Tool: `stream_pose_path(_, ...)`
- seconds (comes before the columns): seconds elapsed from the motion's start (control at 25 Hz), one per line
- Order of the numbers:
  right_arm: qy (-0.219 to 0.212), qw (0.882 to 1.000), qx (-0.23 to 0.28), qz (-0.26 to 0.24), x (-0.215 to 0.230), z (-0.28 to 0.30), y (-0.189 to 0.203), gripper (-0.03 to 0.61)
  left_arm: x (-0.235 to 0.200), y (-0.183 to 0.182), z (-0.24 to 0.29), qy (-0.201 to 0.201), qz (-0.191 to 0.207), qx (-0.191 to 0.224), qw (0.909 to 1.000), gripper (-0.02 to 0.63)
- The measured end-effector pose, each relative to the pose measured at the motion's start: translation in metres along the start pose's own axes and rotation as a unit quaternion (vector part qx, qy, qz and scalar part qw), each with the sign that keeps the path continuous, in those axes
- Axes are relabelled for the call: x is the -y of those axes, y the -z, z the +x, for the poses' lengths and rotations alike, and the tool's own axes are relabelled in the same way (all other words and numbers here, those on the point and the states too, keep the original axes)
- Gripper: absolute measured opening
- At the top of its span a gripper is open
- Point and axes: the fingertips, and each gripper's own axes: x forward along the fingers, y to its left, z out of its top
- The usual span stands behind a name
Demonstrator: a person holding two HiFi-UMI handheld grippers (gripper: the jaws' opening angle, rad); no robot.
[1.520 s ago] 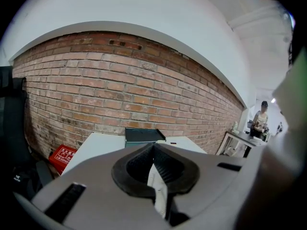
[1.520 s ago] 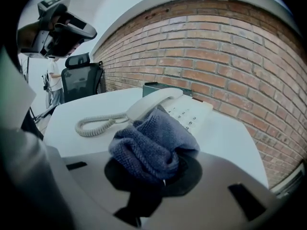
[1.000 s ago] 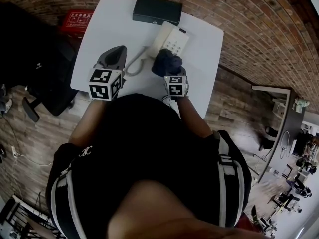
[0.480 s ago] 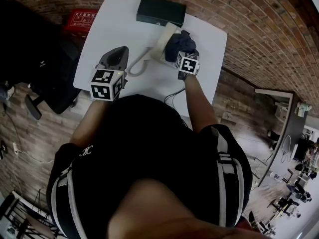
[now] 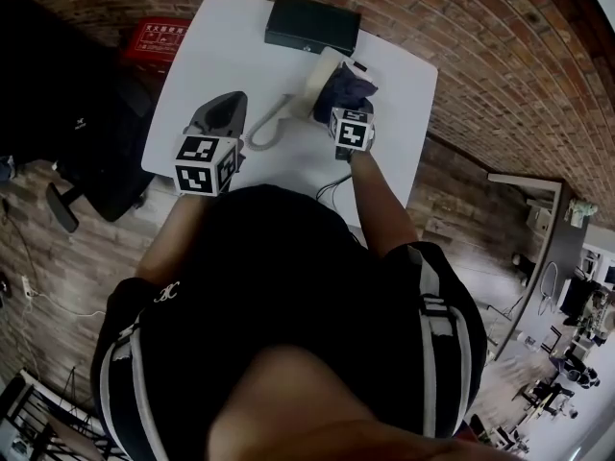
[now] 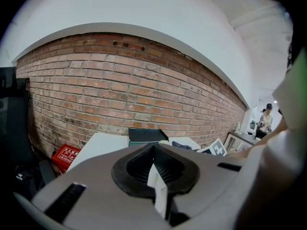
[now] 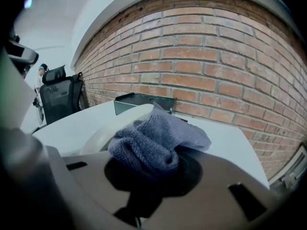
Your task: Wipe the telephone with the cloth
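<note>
Containers first. A black box (image 5: 312, 24) sits shut at the far edge of the white table (image 5: 216, 51); contents not visible. A red box (image 5: 154, 38) stands on the floor just beside the table's far-left corner; I can't tell what is in it.

My right gripper (image 5: 346, 109) is clamped on the cloth (image 5: 348, 83), a bunched blue-grey wad that bulges out past the jaws. The cloth rests on the cream telephone (image 5: 319, 65), which lies toward the far right of the table, near the black box. Its coiled cord (image 5: 269, 123) trails to the left.

My left gripper (image 5: 221, 113) hangs over the near-left part of the table, well apart from the telephone, jaws pressed together with nothing between them.

View differences: the right gripper view shows the cloth's knitted texture and an office chair (image 7: 60, 97) beyond the table. The left gripper view shows a person (image 6: 265, 119) standing far off at the right. Only the head view shows the cord.
</note>
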Motion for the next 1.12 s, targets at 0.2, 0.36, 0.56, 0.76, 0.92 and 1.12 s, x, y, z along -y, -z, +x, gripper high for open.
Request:
stream_pose_path(0.2, -0.023, 1.0, -0.016, 0.011, -0.018, -0.018, 0.024, 0.06, 0.003, -0.001, 0.002, 0.012, 0.0, 0.0, 0.9999, -0.008)
stream_pose_path(0.36, -0.033, 0.999, -0.028, 0.008, -0.035, -0.03, 0.041, 0.061, 0.001, -0.001, 0.0, 0.021, 0.002, 0.003, 0.9998, -0.008)
stream_pose_path(0.56, -0.04, 0.998, -0.04, 0.004, -0.053, -0.042, 0.057, 0.061, 0.003, -0.002, -0.003, 0.035, 0.005, 0.003, 0.9994, -0.008)
stream_pose_path(0.76, -0.04, 0.998, -0.048, 0.022, -0.068, -0.054, 0.072, 0.061, 0.004, -0.001, -0.009, 0.047, 0.011, 0.002, 0.9988, -0.007)
stream_pose_path(0.92, -0.035, 0.997, -0.052, 0.05, -0.07, -0.055, 0.074, 0.061, 0.003, -0.001, -0.012, 0.057, 0.015, 0.001, 0.9982, -0.008)
stream_pose_path(1.12, -0.041, 0.993, -0.081, 0.081, -0.076, -0.063, 0.078, 0.061, 0.015, -0.005, -0.011, 0.082, 0.025, 0.005, 0.9963, -0.008)
